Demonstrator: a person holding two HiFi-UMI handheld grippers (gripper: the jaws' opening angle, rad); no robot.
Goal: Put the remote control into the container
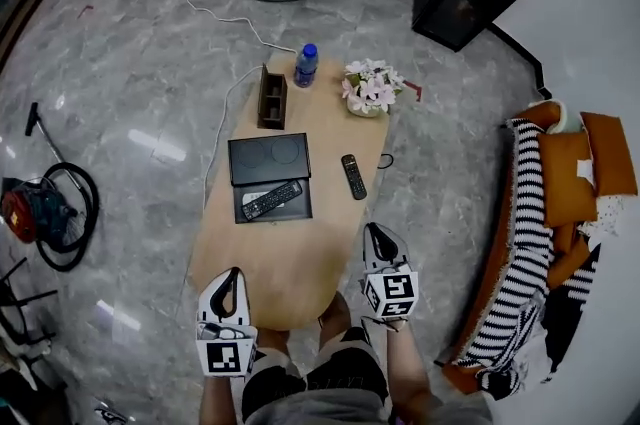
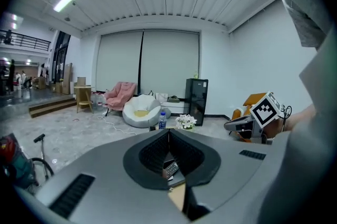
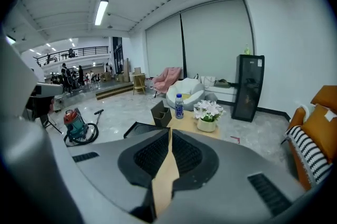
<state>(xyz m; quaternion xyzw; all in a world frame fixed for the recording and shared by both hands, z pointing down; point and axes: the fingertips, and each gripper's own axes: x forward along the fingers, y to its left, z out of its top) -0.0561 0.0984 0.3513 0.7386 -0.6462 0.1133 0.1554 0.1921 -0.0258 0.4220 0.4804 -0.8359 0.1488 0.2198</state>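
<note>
A black remote control (image 1: 353,176) lies on the right side of the oval wooden table (image 1: 300,263). A second remote (image 1: 271,199) (image 2: 170,168) rests on the near half of a flat black box (image 1: 268,158). A dark brown compartment holder (image 1: 272,98) (image 3: 161,113) stands upright at the far end. My left gripper (image 1: 232,277) (image 2: 169,132) hangs over the table's near left edge, shut and empty. My right gripper (image 1: 376,233) (image 3: 170,132) is at the near right edge, a short way on my side of the lone remote, jaws together with nothing between them.
A blue-capped water bottle (image 1: 306,65) (image 3: 179,106) and a pot of pink and white flowers (image 1: 368,88) (image 3: 207,115) stand at the table's far end. A vacuum cleaner (image 1: 40,213) sits on the floor to the left, a striped and orange sofa (image 1: 550,233) to the right.
</note>
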